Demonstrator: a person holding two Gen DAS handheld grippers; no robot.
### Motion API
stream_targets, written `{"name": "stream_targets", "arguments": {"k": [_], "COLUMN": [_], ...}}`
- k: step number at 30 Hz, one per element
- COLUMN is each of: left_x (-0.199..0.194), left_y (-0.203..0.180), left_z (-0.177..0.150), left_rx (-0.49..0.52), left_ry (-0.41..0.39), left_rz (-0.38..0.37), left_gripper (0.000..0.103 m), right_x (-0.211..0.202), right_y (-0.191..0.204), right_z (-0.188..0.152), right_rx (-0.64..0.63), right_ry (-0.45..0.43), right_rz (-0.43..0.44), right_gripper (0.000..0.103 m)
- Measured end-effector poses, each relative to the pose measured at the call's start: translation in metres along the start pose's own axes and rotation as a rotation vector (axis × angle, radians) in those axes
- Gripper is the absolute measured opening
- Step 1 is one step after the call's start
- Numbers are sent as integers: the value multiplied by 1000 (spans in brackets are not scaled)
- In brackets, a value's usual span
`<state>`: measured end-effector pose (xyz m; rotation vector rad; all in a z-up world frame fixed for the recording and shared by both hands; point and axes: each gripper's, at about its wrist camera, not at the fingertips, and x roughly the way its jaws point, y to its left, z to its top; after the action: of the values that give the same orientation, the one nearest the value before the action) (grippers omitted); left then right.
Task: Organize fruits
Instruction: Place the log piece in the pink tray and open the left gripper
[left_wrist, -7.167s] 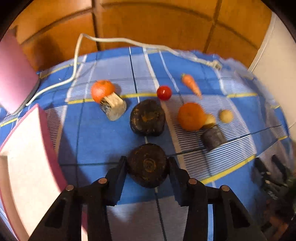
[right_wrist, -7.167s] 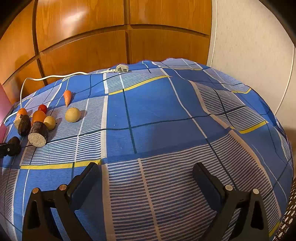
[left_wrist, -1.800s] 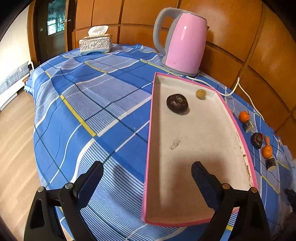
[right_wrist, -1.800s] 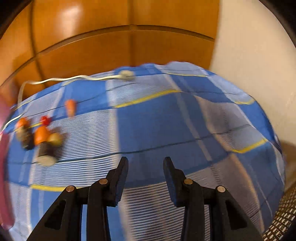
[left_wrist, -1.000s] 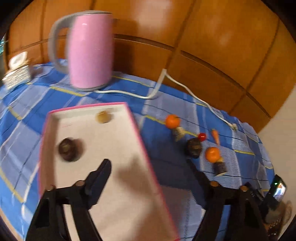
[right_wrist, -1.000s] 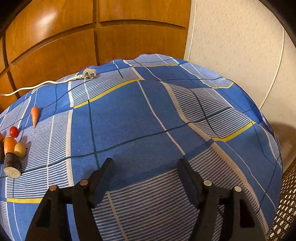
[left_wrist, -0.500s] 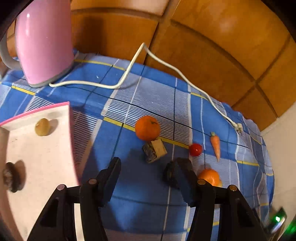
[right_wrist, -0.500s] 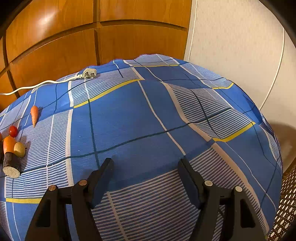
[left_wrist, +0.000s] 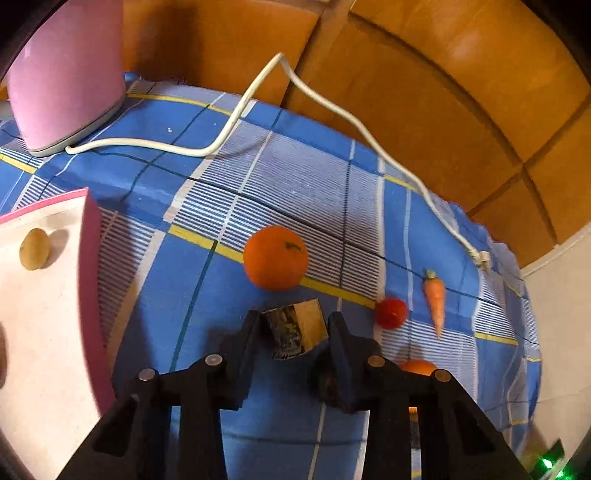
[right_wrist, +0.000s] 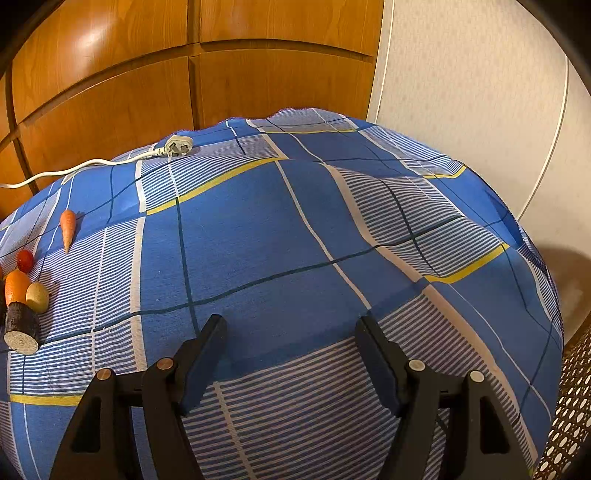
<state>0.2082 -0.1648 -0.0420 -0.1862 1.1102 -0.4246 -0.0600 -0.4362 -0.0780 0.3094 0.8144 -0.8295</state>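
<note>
In the left wrist view my left gripper (left_wrist: 293, 328) has its jaws either side of a cut brown-skinned chunk (left_wrist: 295, 328) with a pale face; contact is not clear. An orange (left_wrist: 276, 257) lies just beyond it. A cherry tomato (left_wrist: 390, 313) and a small carrot (left_wrist: 434, 299) lie to the right. A pink-rimmed tray (left_wrist: 90, 236) at left holds a small yellow-green fruit (left_wrist: 34, 248). My right gripper (right_wrist: 291, 354) is open and empty over the blue cloth. Far left in that view lie a carrot (right_wrist: 67, 228), tomato (right_wrist: 24, 260), orange (right_wrist: 15, 286), pale round fruit (right_wrist: 37, 297) and dark cut chunk (right_wrist: 21, 328).
A pink kettle (left_wrist: 66, 74) stands at the back left, its white cord (left_wrist: 295, 83) running across the cloth to a plug (right_wrist: 177, 144). Wooden panels and a white wall stand behind. Another orange (left_wrist: 419, 367) shows behind my left finger. The table edge drops off at right.
My left gripper has swung from the tray to the loose fruit and narrowed its jaws around the cut chunk. The right gripper has barely moved and stays open.
</note>
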Motion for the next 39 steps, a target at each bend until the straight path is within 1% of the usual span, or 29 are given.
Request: {"name": "stream_targets", "arguments": {"k": [4, 8, 11, 14, 18, 20, 24, 26, 27, 28, 31, 33, 34, 36, 39], "left_x": [-35, -72, -92, -104, -106, -107, -109, -113, -115, -120, -129, -136, -141, -150, -162], "left_y": [6, 23, 47, 78, 117, 126, 134, 135, 135, 135, 135, 135, 136, 140, 147], "left_z": [-9, -19, -29, -36, -39, -41, -46, -50, -52, -55, -61, -65, -68, -76, -90], "left_rx": [16, 14, 0, -27, -109, -120, -128, -133, -131, -129, -129, -133, -136, -158, -185], "left_ry": [-50, -111, -144, -170, -173, -179, -189, -201, -208, -222, -239, -252, -263, -282, -301], "left_rz": [-57, -61, -20, 53, 116, 147, 172, 173, 180, 187, 194, 225, 243, 248, 282], "left_gripper": [37, 37, 37, 37, 37, 38, 38, 42, 50, 54, 54, 56, 60, 66, 69], "right_x": [0, 0, 0, 0, 0, 0, 0, 0, 0, 0, 0, 0, 0, 0, 0], "right_y": [-1, -1, -1, -1, -1, -1, 0, 0, 0, 0, 0, 0, 0, 0, 0], "right_z": [0, 0, 0, -1, -1, -1, -1, -1, -1, -1, -1, -1, -1, -1, -1], "right_rx": [0, 0, 0, 0, 0, 1, 1, 1, 1, 1, 1, 1, 1, 1, 1], "right_ry": [-1, -1, -1, -1, -1, -1, -1, -1, -2, -2, -2, -2, -2, -2, -2], "right_rz": [0, 0, 0, 0, 0, 1, 1, 2, 1, 1, 1, 2, 2, 2, 2], "right_gripper": [73, 73, 73, 73, 73, 73, 73, 73, 73, 73, 73, 73, 73, 73, 73]}}
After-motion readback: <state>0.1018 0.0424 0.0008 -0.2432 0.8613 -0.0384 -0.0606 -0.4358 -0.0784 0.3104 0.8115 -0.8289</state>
